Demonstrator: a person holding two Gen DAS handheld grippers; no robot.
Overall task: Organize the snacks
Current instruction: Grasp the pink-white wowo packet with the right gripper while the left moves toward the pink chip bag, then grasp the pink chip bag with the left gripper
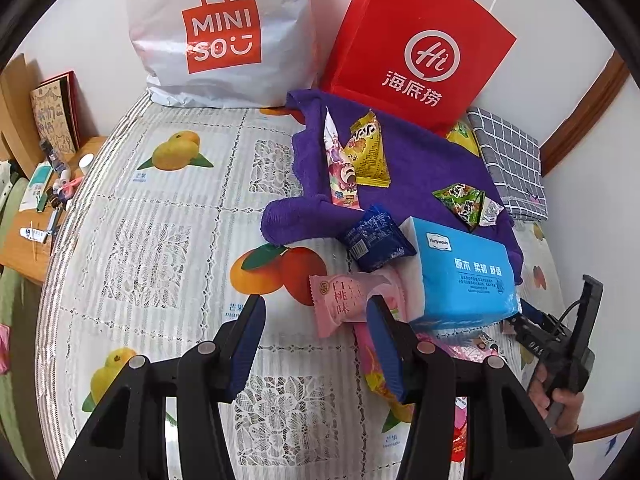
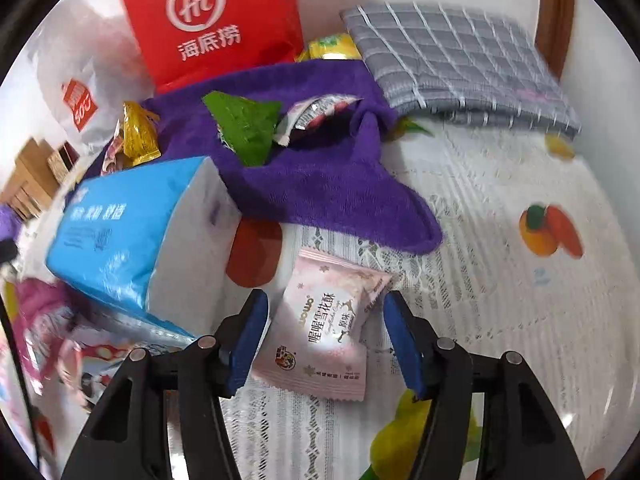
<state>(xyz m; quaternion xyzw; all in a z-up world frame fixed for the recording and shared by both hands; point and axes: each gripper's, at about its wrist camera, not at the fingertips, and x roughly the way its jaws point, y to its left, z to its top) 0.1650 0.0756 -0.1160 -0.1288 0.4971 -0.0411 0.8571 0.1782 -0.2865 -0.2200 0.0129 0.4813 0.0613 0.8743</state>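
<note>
Here | right gripper [image 2: 324, 336]: jaws part-open, astride pale pink snowflake-print snack packet [image 2: 320, 332] lying flat on fruit-print plastic tablecloth [image 2: 500, 320], pads not pressing | left gripper [image 1: 316, 344]: part-open, empty | blue-and-white tissue pack [image 2: 132, 240] crowds left; bare cloth right.

The right gripper [image 2: 326, 330] stands over the desk [image 2: 500, 288], which has a fruit-print cloth. Its blue fingers [image 2: 402, 340] are apart, and a pale pink snack packet [image 2: 328, 324] lies flat between them; the left finger is just beside the packet, the right one clear of it. To the left a blue tissue pack [image 2: 120, 240] lies tilted. Behind it a purple towel [image 2: 320, 184] carries a green packet [image 2: 244, 124]. A red paper bag [image 2: 208, 20] stands at the back, a grey checked cloth [image 2: 460, 68] at its right.
</note>
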